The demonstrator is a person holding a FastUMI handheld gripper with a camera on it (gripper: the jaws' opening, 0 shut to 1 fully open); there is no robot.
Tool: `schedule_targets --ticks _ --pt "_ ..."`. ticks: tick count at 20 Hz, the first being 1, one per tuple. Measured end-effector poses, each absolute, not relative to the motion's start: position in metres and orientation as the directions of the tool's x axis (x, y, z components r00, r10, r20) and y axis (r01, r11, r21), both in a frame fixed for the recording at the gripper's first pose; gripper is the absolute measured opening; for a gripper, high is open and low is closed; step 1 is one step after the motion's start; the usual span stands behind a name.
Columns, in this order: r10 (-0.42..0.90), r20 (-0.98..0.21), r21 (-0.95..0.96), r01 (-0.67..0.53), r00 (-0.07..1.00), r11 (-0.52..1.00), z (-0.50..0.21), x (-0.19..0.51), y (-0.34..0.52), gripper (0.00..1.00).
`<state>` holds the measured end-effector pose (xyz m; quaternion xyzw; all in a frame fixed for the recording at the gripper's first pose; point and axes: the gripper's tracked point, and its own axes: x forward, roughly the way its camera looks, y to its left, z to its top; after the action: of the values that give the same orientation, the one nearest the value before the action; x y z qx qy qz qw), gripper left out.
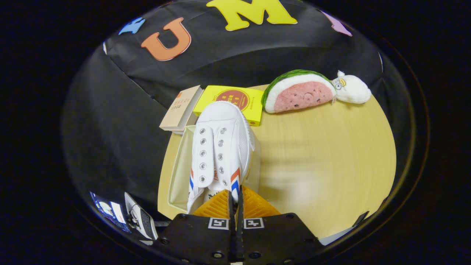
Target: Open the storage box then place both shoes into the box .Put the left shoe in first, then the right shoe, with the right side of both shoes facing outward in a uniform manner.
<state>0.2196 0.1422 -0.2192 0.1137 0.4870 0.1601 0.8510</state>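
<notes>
A white lace-up shoe [220,147] with red and blue stripes near its heel hangs toe-away just ahead of my fingers, above the open storage box [179,173]. My gripper [235,197] is shut on the shoe's heel collar, the orange fingers [217,206] pressed close together with the thin edge between them. The box is pale cream with its left wall and part of its inside showing beside the shoe. Whether another shoe lies inside the box is hidden by the held shoe.
The box stands on a round wooden table [323,154]. Beyond it lie a tan book [181,108] and a yellow book [235,101]. A watermelon plush [300,92] and a white plush [353,90] sit at the far right.
</notes>
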Motion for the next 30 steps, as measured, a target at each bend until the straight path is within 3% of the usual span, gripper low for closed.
schedule_targets --ticks 8,17,19,22,27,30 --pt "0.226 -0.819 0.229 -0.059 0.527 0.972 -0.247 0.234 0.172 0.00" --pt "0.195 -0.797 0.196 -0.061 0.572 0.979 -0.257 0.237 0.181 0.04" --pt "0.216 -0.784 0.200 -0.092 0.582 0.975 -0.254 0.231 0.185 0.24" --pt "0.193 -0.758 0.149 -0.122 0.623 0.981 -0.246 0.224 0.179 0.35" --pt "0.192 -0.732 0.150 -0.120 0.654 0.981 -0.218 0.209 0.160 0.82" --pt "0.148 -0.693 0.105 -0.105 0.706 0.989 -0.197 0.201 0.137 0.89"
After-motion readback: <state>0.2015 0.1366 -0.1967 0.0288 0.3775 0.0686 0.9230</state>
